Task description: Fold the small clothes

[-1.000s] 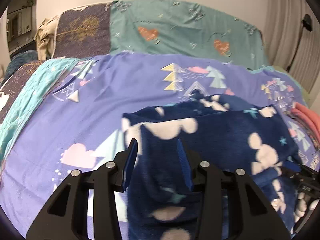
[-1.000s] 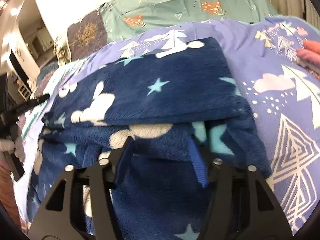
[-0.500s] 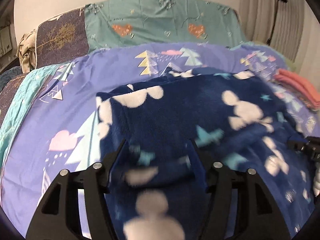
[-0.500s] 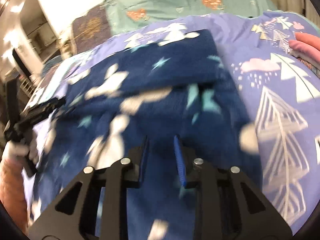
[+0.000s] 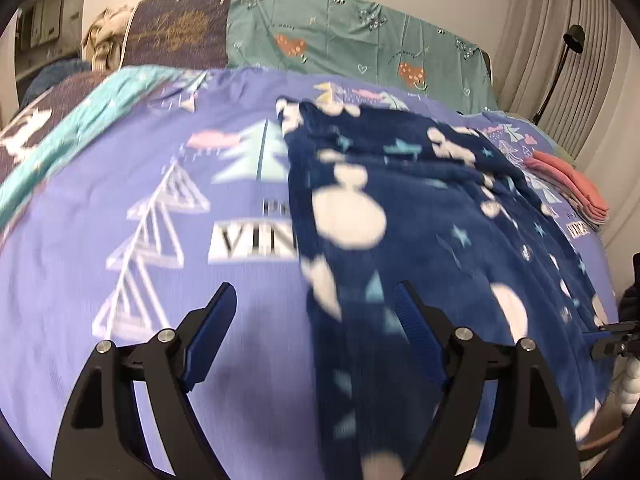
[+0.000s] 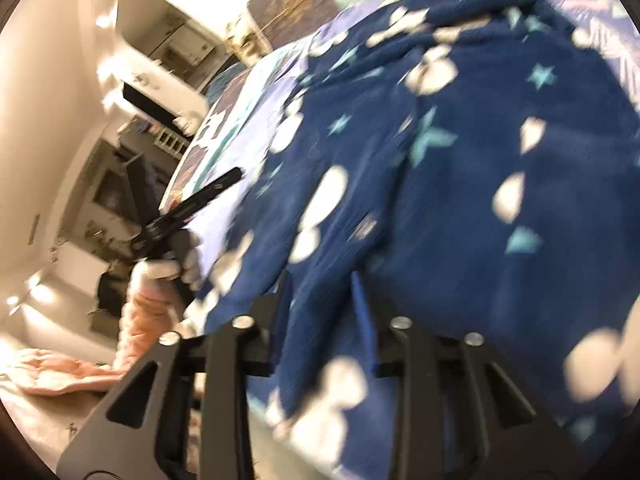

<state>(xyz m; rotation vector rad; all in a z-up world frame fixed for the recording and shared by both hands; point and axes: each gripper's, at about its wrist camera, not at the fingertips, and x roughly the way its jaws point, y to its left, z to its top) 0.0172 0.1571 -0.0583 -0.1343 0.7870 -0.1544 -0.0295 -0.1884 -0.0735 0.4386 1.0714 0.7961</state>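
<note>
A navy fleece garment [image 5: 420, 216] with white blobs and teal stars lies spread on the purple bed sheet [image 5: 160, 208], reaching to the bed's near edge. My left gripper [image 5: 316, 328] is open and empty, its right finger over the garment's left edge. My right gripper [image 6: 324, 312] is shut on a fold of the same navy garment [image 6: 500, 152] at the bed's near edge. The left gripper also shows in the right wrist view [image 6: 188, 208], held in a gloved hand at the left side of the bed.
A stack of folded coral clothes [image 5: 572, 184] lies at the bed's right side. Teal and dark patterned cushions [image 5: 320, 40] line the back. A black lamp stand [image 5: 560, 72] stands by the curtain. Pink padded cloth [image 6: 60, 372] lies below the bed's near edge.
My left gripper let go of the garment, opened wide and moved left off it. My right gripper closed on the garment and pulled it toward the bed's near edge, tilting.
</note>
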